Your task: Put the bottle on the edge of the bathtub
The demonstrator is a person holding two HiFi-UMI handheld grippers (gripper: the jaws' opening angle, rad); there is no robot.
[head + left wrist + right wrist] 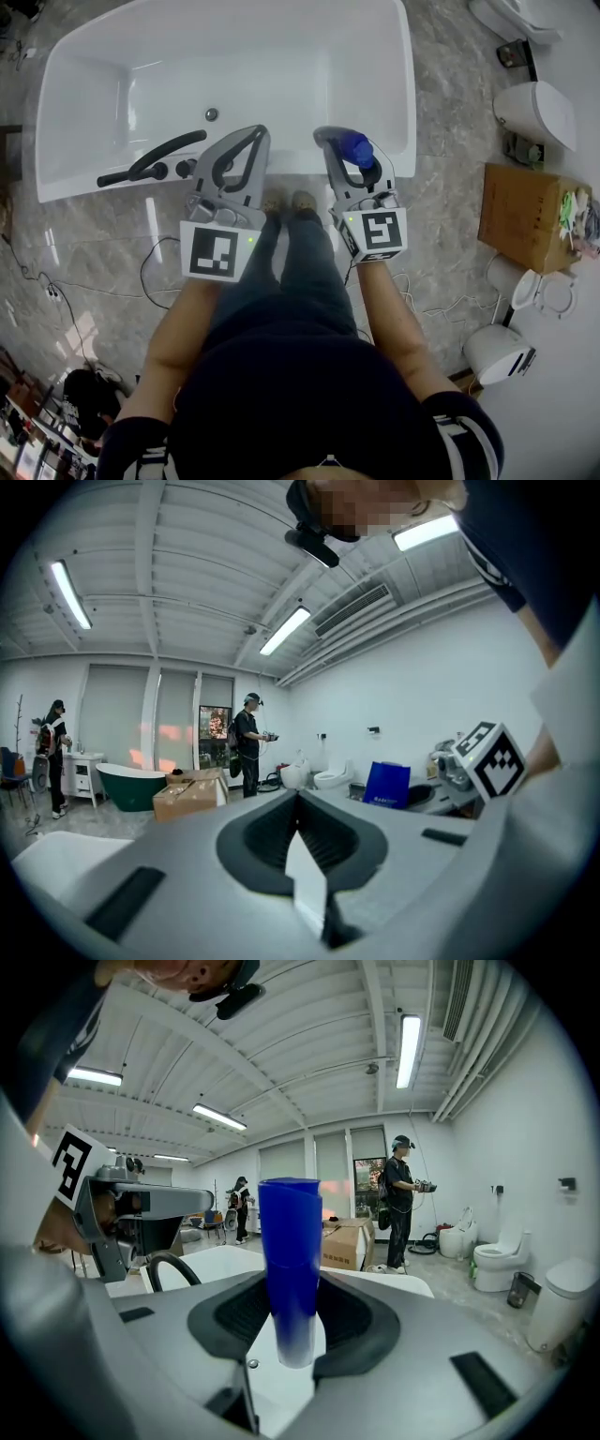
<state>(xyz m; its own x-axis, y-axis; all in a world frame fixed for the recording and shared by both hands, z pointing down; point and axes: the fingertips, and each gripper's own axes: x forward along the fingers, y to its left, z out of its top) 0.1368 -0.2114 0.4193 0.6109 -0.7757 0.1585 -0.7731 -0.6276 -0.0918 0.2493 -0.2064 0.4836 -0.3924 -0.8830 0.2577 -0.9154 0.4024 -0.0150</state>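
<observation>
A blue bottle (pixel 357 146) stands upright between the jaws of my right gripper (pixel 346 155), which is shut on it. In the right gripper view the bottle (pixel 291 1260) rises well above the pads. It hangs over the near rim of the white bathtub (pixel 406 75) at the tub's right end. My left gripper (pixel 252 135) hovers beside it over the same rim, jaws shut with nothing in them. In the left gripper view the left gripper's (pixel 298 797) tips meet and nothing lies between the pads.
A black faucet with a hand shower (pixel 155 159) sits on the tub's near rim at the left. Cables (pixel 159 272) trail over the marble floor. A cardboard box (pixel 525 216) and toilets (pixel 534 112) stand at the right. People stand far off (pixel 403 1204).
</observation>
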